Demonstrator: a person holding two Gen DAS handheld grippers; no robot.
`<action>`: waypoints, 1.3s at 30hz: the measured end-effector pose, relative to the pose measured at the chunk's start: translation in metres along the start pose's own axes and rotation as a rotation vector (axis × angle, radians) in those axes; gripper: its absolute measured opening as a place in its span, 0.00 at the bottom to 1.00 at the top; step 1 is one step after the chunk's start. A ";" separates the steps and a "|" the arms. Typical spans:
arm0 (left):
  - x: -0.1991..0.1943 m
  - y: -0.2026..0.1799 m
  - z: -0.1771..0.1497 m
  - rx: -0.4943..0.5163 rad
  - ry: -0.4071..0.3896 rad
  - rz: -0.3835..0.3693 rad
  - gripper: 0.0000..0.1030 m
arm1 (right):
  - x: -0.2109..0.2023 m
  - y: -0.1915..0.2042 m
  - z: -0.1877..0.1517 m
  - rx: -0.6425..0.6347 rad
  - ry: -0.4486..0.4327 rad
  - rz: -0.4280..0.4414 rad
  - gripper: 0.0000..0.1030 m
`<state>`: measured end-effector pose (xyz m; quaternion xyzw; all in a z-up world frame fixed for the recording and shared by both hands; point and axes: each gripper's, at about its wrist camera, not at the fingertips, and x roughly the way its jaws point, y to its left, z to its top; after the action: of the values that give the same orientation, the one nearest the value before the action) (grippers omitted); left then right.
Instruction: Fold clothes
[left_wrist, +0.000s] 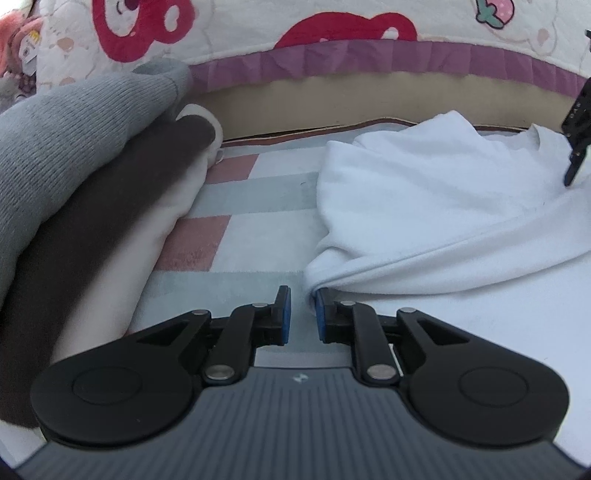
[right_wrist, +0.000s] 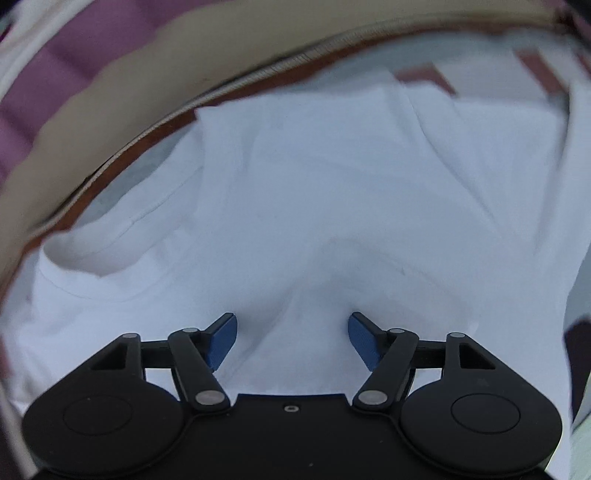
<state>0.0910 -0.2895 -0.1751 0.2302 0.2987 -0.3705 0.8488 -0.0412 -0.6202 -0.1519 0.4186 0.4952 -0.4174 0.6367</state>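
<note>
Here the white T-shirt (left_wrist: 436, 206) lies spread on the checked blanket (left_wrist: 236, 206) of a bed, its neckline (right_wrist: 122, 236) toward the far edge and one side lifted into a soft doubled fold. It looks light and limp, a thin knit that will sag and slide on itself, so I judge it wants a hold on a hem or a folded edge through both layers, not on the flat middle. My left tool (left_wrist: 303, 314) sits at the near corner of that fold, its blue pads (left_wrist: 285, 314) a narrow gap apart with the cloth edge against the right one; nothing is pinched between them. My right tool (right_wrist: 291, 339) hangs over the chest of the shirt with its fingers spread wide, a ridge of cloth rising between them. To the left a stack of folded clothes (left_wrist: 85, 192), grey over brown over cream, rests just beside the shirt's patch of blanket. Beyond runs a quilt (left_wrist: 332, 26) with a purple frill.
</note>
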 end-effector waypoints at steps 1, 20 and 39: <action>0.001 -0.001 0.001 0.008 0.002 0.001 0.14 | 0.002 0.005 -0.005 -0.046 -0.020 -0.006 0.90; -0.003 0.011 -0.004 -0.020 -0.024 -0.018 0.27 | -0.049 -0.047 -0.031 0.047 -0.450 0.319 0.07; -0.015 0.028 -0.009 -0.069 -0.008 -0.088 0.27 | -0.054 -0.129 -0.094 -0.273 -0.543 0.189 0.06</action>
<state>0.1012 -0.2595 -0.1664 0.1858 0.3176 -0.3982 0.8403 -0.1987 -0.5640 -0.1292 0.2466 0.3175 -0.3824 0.8319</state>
